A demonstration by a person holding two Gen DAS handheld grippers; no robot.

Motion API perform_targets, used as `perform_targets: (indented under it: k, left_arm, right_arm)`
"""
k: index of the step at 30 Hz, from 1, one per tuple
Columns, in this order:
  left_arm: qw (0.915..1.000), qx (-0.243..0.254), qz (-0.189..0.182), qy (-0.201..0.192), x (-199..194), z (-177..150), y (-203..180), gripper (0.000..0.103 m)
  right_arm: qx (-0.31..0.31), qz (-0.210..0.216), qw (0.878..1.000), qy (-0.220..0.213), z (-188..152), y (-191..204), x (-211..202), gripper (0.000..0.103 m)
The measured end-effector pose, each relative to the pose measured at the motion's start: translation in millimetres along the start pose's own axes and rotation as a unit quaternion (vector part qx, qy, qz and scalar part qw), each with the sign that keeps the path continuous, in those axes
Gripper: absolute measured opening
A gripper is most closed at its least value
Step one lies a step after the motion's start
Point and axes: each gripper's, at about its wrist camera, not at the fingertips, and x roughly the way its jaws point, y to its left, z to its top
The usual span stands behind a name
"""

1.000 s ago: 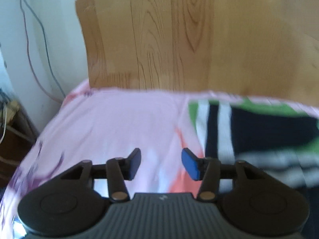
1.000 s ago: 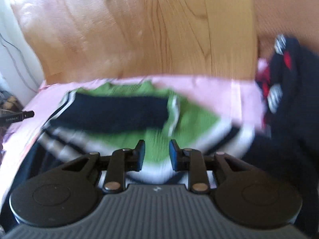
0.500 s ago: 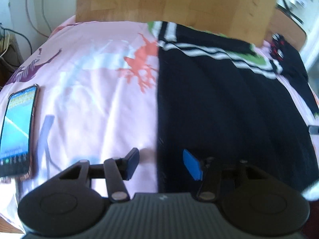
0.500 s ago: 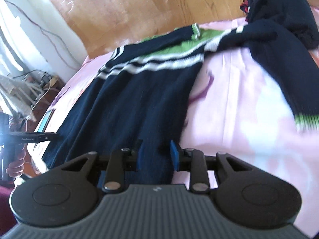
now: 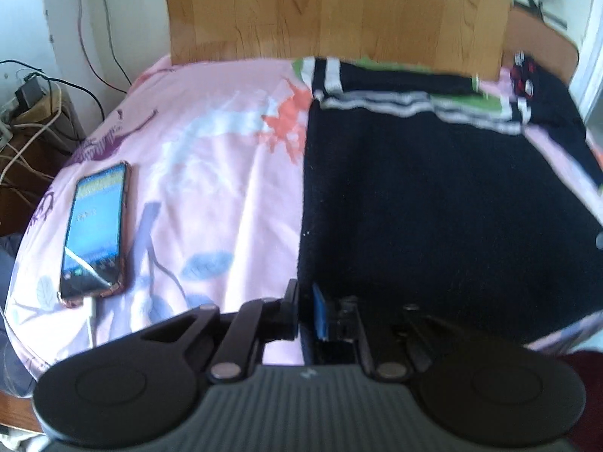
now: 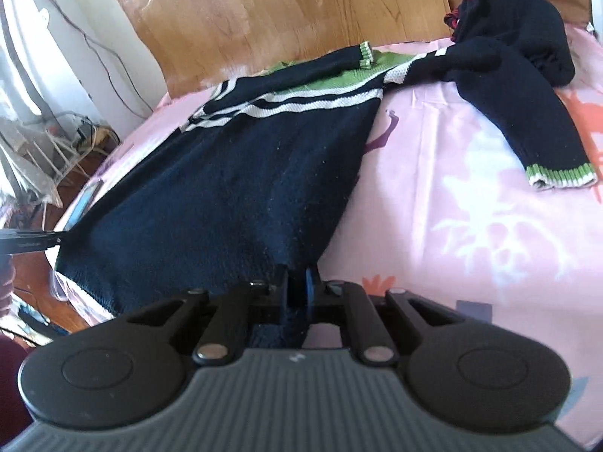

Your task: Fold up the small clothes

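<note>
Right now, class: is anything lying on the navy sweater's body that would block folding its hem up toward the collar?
Nothing visible lies on the navy sweater; the phone sits apart on the sheet, beside it.

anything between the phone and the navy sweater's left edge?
Nothing. In the left wrist view only bare pink printed bedsheet separates the lit smartphone in its reddish case from the navy knit sweater with green and white stripes.
</note>
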Motion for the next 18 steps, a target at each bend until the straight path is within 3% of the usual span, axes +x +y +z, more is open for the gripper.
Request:
perform_targets:
  k: [2,5,7,10,12,14,16,18]
  left_arm:
    - [0.9996,0.007,0.013,0.023,17,-2,-6,0.013]
    - [0.9999,0.01,0.005,0.005,7,3,1,0.017]
    - [0.999,0.0,0.014,-0.044,-13,14,11,0.026]
    - [0.9947,-0.025,0.024,-0.097,-26,38,22,0.028]
    - [0.9932,-0.035,0.012,-0.111,-21,57,18,0.028]
    - [0.9929,-0.031,-0.014,-0.114,-9,75,3,0.028]
    - [0.9931,-0.015,-0.037,-0.111,6,93,-12,0.028]
    - [0.9932,0.001,-0.047,-0.107,22,107,-31,0.028]
  right_arm:
    - [0.005,-0.002,1.0,0.026,-3,-5,16,0.013]
    - [0.028,0.014,0.999,0.031,3,-12,18,0.019]
    - [0.05,0.022,0.998,0.007,8,-23,4,0.02]
    - [0.109,-0.004,0.992,-0.063,16,-52,-24,0.02]
    - [0.157,-0.04,0.98,-0.119,18,-75,-43,0.022]
    - [0.206,-0.078,0.962,-0.163,17,-99,-57,0.035]
    - [0.256,-0.116,0.94,-0.193,14,-122,-65,0.044]
    - [0.283,-0.142,0.926,-0.206,12,-142,-67,0.045]
